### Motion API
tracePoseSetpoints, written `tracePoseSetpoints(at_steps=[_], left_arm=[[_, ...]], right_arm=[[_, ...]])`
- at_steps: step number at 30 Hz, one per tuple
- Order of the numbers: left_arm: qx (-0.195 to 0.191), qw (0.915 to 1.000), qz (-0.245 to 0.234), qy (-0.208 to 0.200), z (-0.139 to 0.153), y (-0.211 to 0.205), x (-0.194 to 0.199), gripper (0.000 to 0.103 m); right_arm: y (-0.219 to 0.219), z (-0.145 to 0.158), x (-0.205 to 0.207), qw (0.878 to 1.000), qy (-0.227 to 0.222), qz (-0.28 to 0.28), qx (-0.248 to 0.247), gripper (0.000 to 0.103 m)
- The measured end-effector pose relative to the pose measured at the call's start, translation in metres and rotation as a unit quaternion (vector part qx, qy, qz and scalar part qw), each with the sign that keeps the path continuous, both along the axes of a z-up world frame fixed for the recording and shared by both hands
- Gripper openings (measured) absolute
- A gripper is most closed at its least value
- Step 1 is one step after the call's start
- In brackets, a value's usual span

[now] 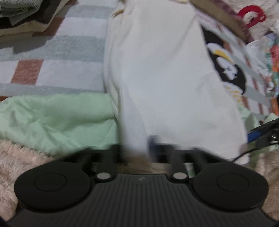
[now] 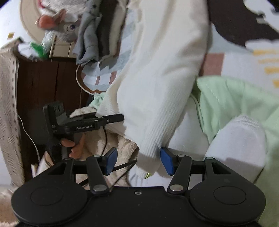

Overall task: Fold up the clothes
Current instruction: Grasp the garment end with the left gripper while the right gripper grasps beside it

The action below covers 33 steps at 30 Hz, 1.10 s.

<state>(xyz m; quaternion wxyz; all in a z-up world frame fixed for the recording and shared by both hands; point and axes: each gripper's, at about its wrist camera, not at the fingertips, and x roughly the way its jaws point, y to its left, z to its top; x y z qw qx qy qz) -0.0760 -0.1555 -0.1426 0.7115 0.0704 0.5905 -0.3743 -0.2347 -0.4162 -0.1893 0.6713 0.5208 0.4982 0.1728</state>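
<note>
A cream-white knit sweater (image 1: 157, 78) hangs down the middle of the left wrist view. My left gripper (image 1: 139, 150) is shut on its lower edge, blurred. In the right wrist view the same left gripper (image 2: 120, 118), held by a hand (image 2: 75, 146), pinches the sweater (image 2: 157, 69) at its left side. My right gripper (image 2: 139, 162) stands open with the ribbed sleeve cuff (image 2: 150, 150) hanging between its blue pads (image 2: 110, 161); the right pad is close against the cuff, the left one apart from it.
A pale green garment (image 1: 52, 122) lies crumpled under the sweater on a checked blanket (image 1: 52, 52). A fluffy beige throw (image 1: 17, 157) lies near me. Folded clothes (image 2: 97, 35), a plush toy (image 2: 64, 24) and dark wooden furniture (image 2: 43, 83) stand at the left. A red hanger (image 1: 252, 15) lies far right.
</note>
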Motion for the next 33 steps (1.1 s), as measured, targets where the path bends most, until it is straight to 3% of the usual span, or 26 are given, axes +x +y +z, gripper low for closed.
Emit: tracePoseSetpoints(at_steps=[4, 5, 6, 9, 12, 16, 19, 25, 28, 31, 33], left_arm=[[-0.081, 0.9965, -0.003, -0.022, 0.026, 0.009, -0.003, 0.004], [-0.094, 0.9953, 0.0, -0.026, 0.031, 0.011, -0.003, 0.004], [-0.105, 0.994, 0.004, -0.03, 0.036, 0.013, -0.003, 0.004], [-0.114, 0.993, 0.022, -0.023, 0.042, 0.018, -0.004, 0.004], [-0.107, 0.9936, 0.037, -0.008, 0.048, 0.023, -0.006, 0.004], [-0.108, 0.9931, 0.044, 0.014, 0.059, 0.037, -0.014, 0.004], [-0.081, 0.9949, 0.049, 0.036, 0.05, 0.039, -0.016, 0.004], [-0.07, 0.9965, 0.042, 0.018, 0.058, 0.041, -0.024, 0.004], [-0.031, 0.999, -0.005, 0.032, 0.044, 0.035, -0.027, 0.004], [0.019, 0.9971, -0.047, 0.057, 0.023, 0.025, -0.027, 0.006], [0.029, 0.9958, -0.071, 0.051, 0.027, 0.019, -0.025, 0.006]], right_arm=[[0.004, -0.012, -0.001, 0.999, 0.018, -0.021, 0.023, 0.06], [0.005, -0.014, 0.0, 0.999, 0.019, -0.024, 0.013, 0.047], [0.006, -0.015, 0.001, 0.999, 0.021, -0.027, 0.003, 0.022], [0.008, -0.017, 0.0, 0.999, 0.004, -0.034, -0.009, 0.015], [0.008, 0.001, -0.005, 0.999, -0.05, -0.005, -0.021, 0.013], [-0.008, 0.046, -0.027, 0.99, -0.129, 0.028, -0.043, 0.013], [-0.017, 0.052, -0.037, 0.99, -0.127, 0.027, -0.053, 0.013], [-0.009, 0.039, -0.041, 0.992, -0.117, 0.012, -0.039, 0.013], [-0.01, 0.033, -0.042, 0.993, -0.116, -0.001, -0.023, 0.013], [-0.005, 0.024, -0.042, 0.995, -0.088, 0.004, -0.048, 0.013], [-0.004, 0.021, -0.042, 0.995, -0.077, 0.012, -0.06, 0.013]])
